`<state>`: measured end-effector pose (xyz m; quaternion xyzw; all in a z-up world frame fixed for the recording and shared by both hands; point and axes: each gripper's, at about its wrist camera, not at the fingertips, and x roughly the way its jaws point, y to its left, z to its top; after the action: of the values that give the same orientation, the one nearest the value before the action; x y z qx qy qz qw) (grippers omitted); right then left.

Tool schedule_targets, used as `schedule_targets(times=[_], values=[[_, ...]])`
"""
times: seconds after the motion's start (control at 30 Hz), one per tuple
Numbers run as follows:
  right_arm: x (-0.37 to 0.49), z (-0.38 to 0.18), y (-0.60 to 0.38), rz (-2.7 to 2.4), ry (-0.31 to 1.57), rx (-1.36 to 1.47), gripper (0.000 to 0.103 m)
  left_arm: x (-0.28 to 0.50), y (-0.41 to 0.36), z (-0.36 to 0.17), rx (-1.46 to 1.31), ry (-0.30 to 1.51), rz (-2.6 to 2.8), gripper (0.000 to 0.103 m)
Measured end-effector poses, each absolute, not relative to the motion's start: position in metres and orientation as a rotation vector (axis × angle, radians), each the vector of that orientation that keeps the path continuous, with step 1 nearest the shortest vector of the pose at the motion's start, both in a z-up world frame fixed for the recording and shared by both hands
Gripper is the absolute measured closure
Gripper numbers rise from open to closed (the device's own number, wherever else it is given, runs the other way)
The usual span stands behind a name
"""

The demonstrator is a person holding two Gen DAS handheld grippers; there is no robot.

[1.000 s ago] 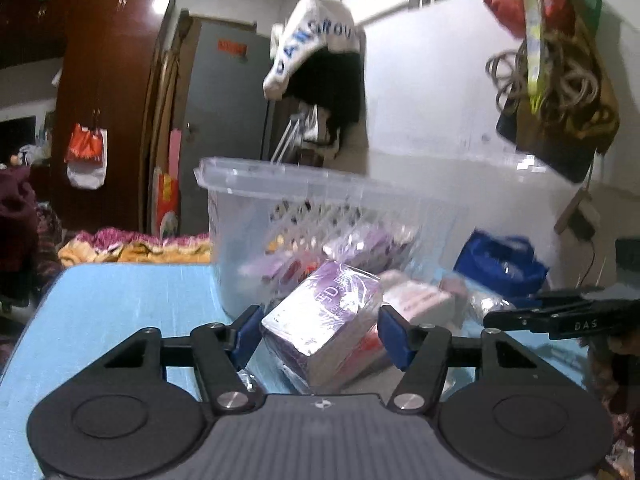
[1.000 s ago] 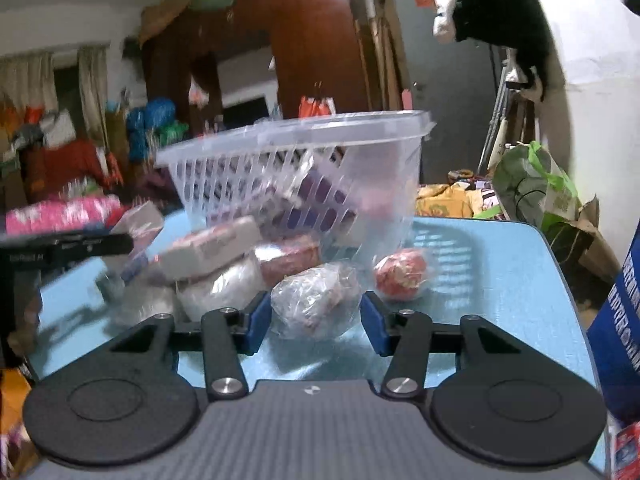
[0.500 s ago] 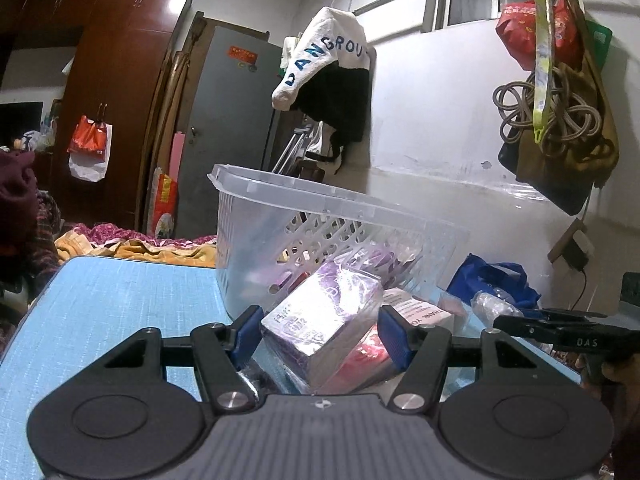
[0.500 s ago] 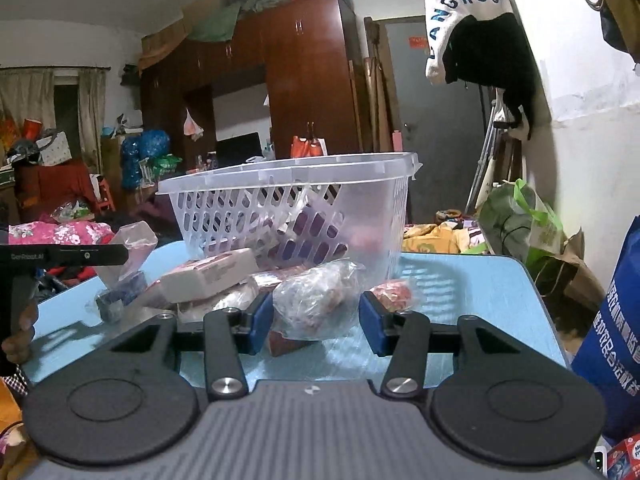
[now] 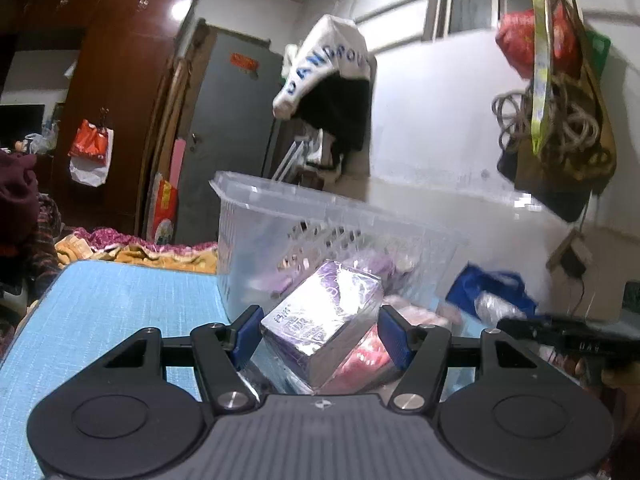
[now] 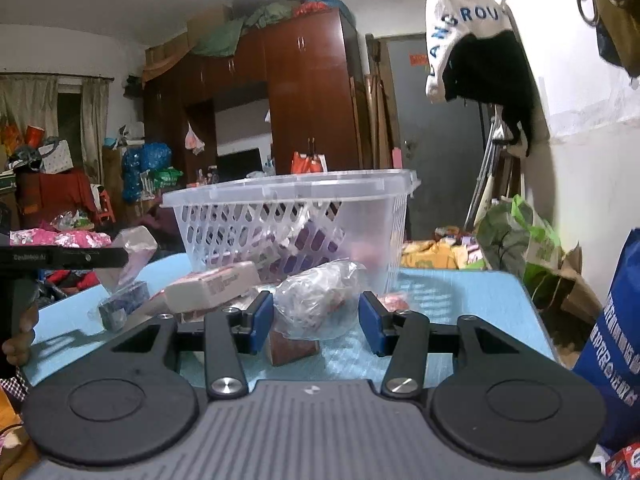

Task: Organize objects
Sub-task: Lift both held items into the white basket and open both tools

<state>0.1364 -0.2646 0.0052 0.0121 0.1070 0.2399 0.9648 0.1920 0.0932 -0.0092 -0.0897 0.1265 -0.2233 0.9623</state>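
Your left gripper [image 5: 320, 334] has its blue pads pinched on a purple foil-wrapped box [image 5: 325, 320], one pad on each side of it, and the box sits tilted between your fingers, lifted above the pile. Straight ahead of those fingertips stands the clear plastic basket [image 5: 280, 216], with purple packs showing through its lattice wall. Below your right pad lies a pink packet [image 5: 366, 356].

Your right gripper [image 6: 316, 318] holds a crinkly clear bag [image 6: 320, 300] of reddish items, fingers narrowed on its sides. Beyond your left finger lies a white and pink box [image 6: 212, 286] on the blue table [image 6: 460, 300], and the basket stands just behind it.
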Motion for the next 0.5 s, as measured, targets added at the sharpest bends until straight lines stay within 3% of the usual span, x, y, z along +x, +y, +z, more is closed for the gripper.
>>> schedule_targets(times=[0.1,0.23,0.33,0.5], values=[[0.125,0.027,-0.264,0.517,0.171,0.032,0.052,0.183,0.097,0.007,-0.224,0.216,-0.514,0.037],[0.142,0.095,-0.239,0.526,0.119,-0.063,0.052,0.197,0.079,0.069,-0.201,0.151,-0.536,0.037],[0.196,0.132,-0.212,0.476,0.216,-0.159,0.052,0.241,0.057,0.106,-0.174,0.218,-0.468,0.037],[0.260,0.132,-0.189,0.482,0.406,-0.199,0.049,0.309,0.030,0.104,-0.150,0.384,-0.444,0.034]])
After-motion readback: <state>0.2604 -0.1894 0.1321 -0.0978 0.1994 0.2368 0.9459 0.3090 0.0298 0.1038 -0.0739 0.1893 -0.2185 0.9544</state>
